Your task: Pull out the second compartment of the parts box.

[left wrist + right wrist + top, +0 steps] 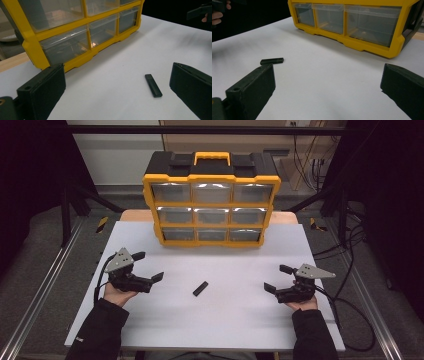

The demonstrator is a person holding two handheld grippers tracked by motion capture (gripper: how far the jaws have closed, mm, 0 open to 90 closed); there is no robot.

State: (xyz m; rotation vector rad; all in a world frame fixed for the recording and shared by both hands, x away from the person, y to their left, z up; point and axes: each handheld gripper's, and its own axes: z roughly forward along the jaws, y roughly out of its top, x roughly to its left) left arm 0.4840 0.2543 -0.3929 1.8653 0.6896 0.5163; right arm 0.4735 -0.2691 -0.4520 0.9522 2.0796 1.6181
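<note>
Black stick (200,288) seen flat on table (230,320), between left gripper (149,266) and right gripper (278,278), untouched; both jaw pairs spread.

We see a brightly lit table (235,315), dark surroundings, glare on the drawers (212,185), and blurred near claws.
</note>
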